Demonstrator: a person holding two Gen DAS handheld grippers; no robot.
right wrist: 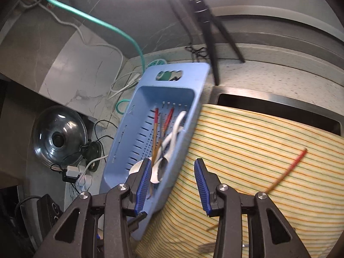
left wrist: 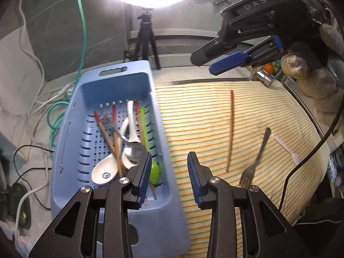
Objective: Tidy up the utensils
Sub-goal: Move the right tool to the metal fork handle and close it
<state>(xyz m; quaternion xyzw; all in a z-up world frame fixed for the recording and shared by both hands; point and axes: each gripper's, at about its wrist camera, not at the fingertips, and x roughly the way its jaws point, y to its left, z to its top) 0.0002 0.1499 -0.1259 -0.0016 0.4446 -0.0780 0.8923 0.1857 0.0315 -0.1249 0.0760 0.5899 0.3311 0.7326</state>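
The blue basket point(left wrist: 64, 142) sits at the left on the counter point(left wrist: 21, 111), already holding chopsticks, white spoons point(left wrist: 103, 172), a metal spoon and a green utensil. On the striped cloth point(left wrist: 193, 118) to its right lie a lone chopstick point(left wrist: 230, 129), a metal fork point(left wrist: 255, 161) and, at the far right, a pale utensil point(left wrist: 287, 148). The left gripper point(left wrist: 168, 176) hovers over the basket's right wall with jaws wide and empty. The right gripper point(left wrist: 211, 61) hangs above the far side of the cloth, jaws parted, holding nothing.

The step in hand is probably picking up the chopstick: close across its middle, perpendicular to its length, lift level, then lay it lengthwise among the others.

The pale utensil is washed out against the cloth, and the right-wrist view blurs the chopstick and the near fork.
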